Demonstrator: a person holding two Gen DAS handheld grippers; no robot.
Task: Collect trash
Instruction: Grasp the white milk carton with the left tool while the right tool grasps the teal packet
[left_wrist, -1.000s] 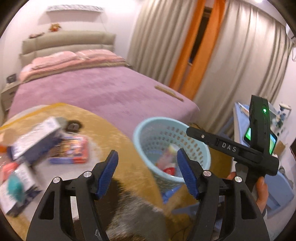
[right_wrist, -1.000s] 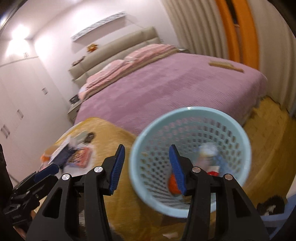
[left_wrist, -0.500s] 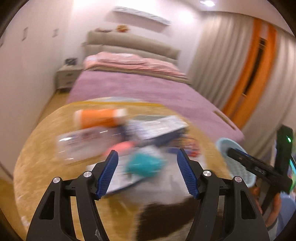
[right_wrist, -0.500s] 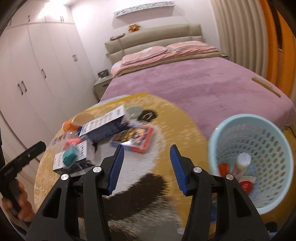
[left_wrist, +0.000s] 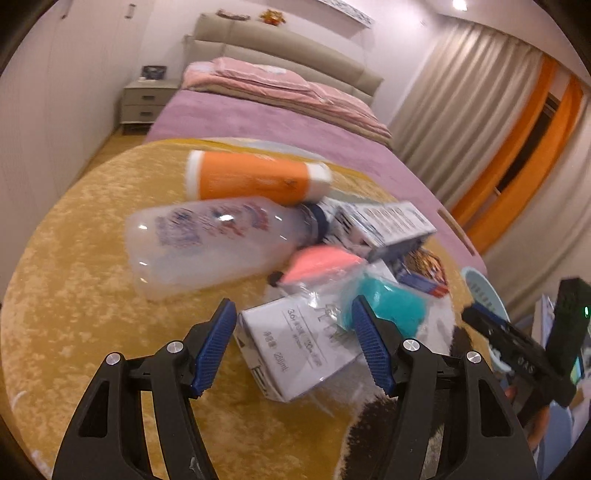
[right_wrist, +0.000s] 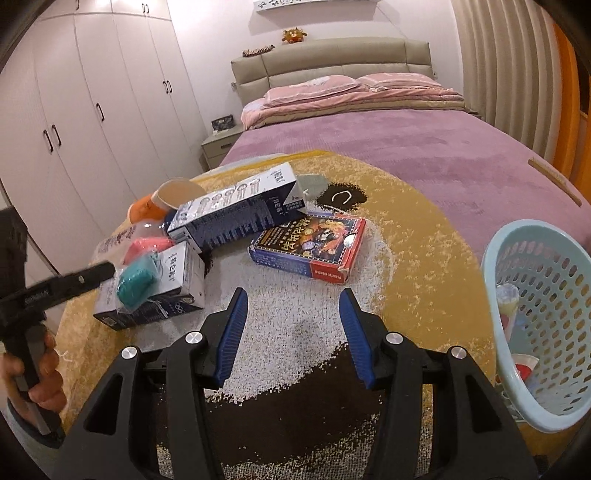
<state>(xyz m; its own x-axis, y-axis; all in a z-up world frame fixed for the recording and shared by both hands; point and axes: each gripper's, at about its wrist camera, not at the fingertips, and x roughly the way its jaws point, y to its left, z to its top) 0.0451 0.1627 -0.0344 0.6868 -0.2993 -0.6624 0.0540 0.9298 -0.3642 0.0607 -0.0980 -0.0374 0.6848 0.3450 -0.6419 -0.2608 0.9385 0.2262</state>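
Observation:
A pile of trash lies on a round yellow rug (left_wrist: 81, 280). In it are an orange tube (left_wrist: 255, 179), a clear bottle (left_wrist: 214, 243), a pink item (left_wrist: 321, 264), a teal item in clear plastic (left_wrist: 388, 306) and a small white carton (left_wrist: 303, 343). My left gripper (left_wrist: 291, 332) hovers open just over that carton, pads apart from it. My right gripper (right_wrist: 293, 325) stands open above bare rug. Ahead of it lie a playing-card box (right_wrist: 314, 243) and a long blue-white carton (right_wrist: 240, 210). The pale blue basket (right_wrist: 539, 325) at the right holds some trash.
A bed with a purple cover (right_wrist: 424, 155) borders the rug's far side. White wardrobes (right_wrist: 74, 110) line the left wall, with a nightstand (left_wrist: 147, 101) beside the bed. Curtains (left_wrist: 461, 110) hang at the right. A hand (right_wrist: 40, 373) holds the left gripper's handle.
Both views have swung left from the basket to the pile on the rug. Both grippers have come closer and lower; the left one now hangs over the white carton.

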